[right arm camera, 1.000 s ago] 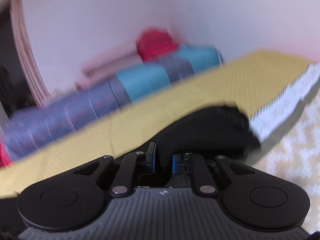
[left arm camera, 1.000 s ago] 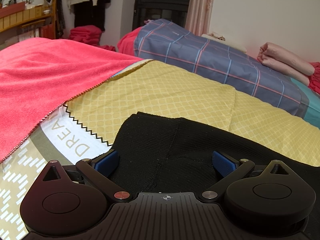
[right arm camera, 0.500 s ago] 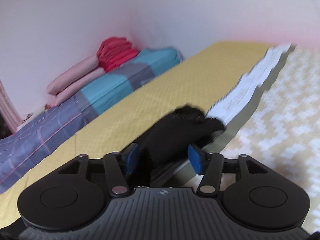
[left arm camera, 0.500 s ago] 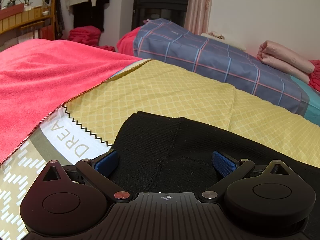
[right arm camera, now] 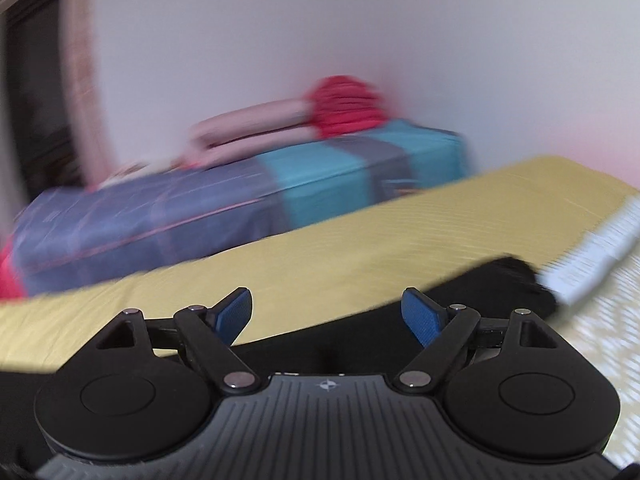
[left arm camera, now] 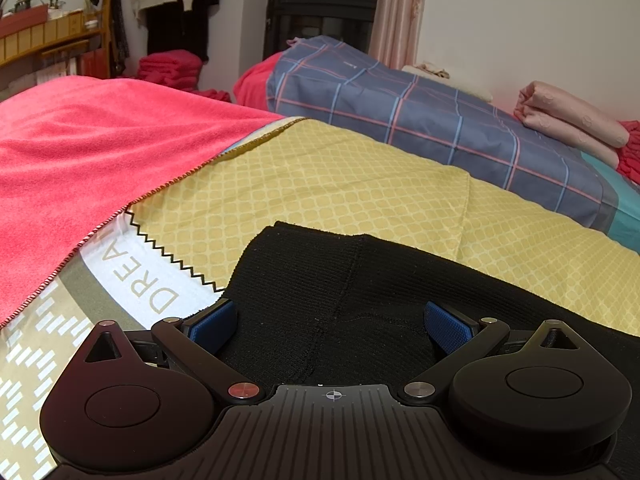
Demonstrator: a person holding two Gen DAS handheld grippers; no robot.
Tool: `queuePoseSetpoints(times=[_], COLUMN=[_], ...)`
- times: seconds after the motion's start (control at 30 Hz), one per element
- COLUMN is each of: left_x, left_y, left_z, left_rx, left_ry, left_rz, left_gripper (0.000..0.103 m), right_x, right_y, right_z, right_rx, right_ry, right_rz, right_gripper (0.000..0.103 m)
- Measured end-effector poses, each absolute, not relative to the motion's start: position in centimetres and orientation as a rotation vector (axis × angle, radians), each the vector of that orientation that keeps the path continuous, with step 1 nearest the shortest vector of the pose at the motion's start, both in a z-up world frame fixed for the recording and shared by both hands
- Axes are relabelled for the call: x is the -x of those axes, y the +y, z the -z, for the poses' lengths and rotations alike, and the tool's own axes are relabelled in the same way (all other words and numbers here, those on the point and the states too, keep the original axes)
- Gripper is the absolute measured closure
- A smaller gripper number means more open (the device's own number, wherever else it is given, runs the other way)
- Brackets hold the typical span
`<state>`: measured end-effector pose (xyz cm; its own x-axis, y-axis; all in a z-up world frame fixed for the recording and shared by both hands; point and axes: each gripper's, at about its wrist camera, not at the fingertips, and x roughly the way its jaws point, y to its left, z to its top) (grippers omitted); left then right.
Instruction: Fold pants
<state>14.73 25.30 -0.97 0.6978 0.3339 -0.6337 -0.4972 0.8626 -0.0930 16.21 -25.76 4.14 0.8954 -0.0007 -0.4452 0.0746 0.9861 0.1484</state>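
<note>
The yellow bedspread (left arm camera: 320,184) carries the black knit pants (left arm camera: 360,280), spread flat toward its near edge. I judge folding is hardly begun. My left gripper (left arm camera: 332,326) and right gripper (right arm camera: 328,312) are both wide apart, holding nothing.

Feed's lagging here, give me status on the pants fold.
Left tool open, right tool open. Black pants flat on yellow bedspread, ungripped. Nothing in the way.

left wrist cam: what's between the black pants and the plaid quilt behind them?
Only the yellow patterned bedspread. In the left wrist view it runs bare from the black pants back to the blue plaid quilt, creased but with nothing lying on that stretch.
</note>
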Motion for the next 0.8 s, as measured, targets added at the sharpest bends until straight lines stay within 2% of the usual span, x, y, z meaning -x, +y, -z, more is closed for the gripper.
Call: queuePoseSetpoints(times=[0.07,0.1,0.13,0.2,0.37,0.43,0.5,0.6,0.67,0.7,0.73,0.8], left_x=[-14.7,-14.7,-14.7,-14.7,-14.7,-14.7,-14.7,-14.7,-14.7,-14.7,-14.7,-14.7], left_y=[25.3,25.3,25.3,25.3,25.3,25.3,25.3,25.3,25.3,25.3,25.3,25.3], left_z=[1.0,1.0,1.0,1.0,1.0,1.0,0.9,0.9,0.9,0.9,0.9,0.9], left_rx=[0.267,0.268,0.268,0.268,0.268,0.269,0.269,0.269,0.269,0.269,0.269,0.268], left_ry=[0.649,0.649,0.649,0.649,0.650,0.650,0.650,0.650,0.650,0.650,0.650,0.650], left_rz=[-0.469,-0.469,-0.469,-0.469,-0.469,-0.469,-0.468,-0.469,-0.469,-0.469,-0.469,-0.470], left_gripper=[0.000,0.000,0.000,0.000,0.000,0.000,0.000,0.000,0.000,0.000,0.000,0.000], right_x=[-16.3,-16.3,-16.3,-16.5,-17.1,-17.8,-18.4,-19.5,-19.8,-19.7,-19.6,-19.0], right_y=[-23.1,-21.9,-20.5,-17.8,-10.6,-8.0,-5.5,-3.1,-3.0,-3.2,-3.2,-3.2], right_z=[-4.1,-4.0,-3.9,-3.4,-2.4,-1.8,-0.9,1.1,2.6,2.7,2.5,1.5], right_rx=[-0.096,-0.058,-0.018,0.062,0.252,0.320,0.371,0.428,0.437,0.405,0.393,0.401], right_ry=[0.466,0.467,0.472,0.503,0.525,0.533,0.551,0.599,0.637,0.632,0.627,0.562], right_rz=[-0.095,-0.160,-0.219,-0.329,-0.526,-0.567,-0.586,-0.597,-0.597,-0.607,-0.607,-0.580], right_gripper=[0.025,0.035,0.050,0.064,0.062,0.047,0.041,0.040,0.051,0.076,0.095,0.096])
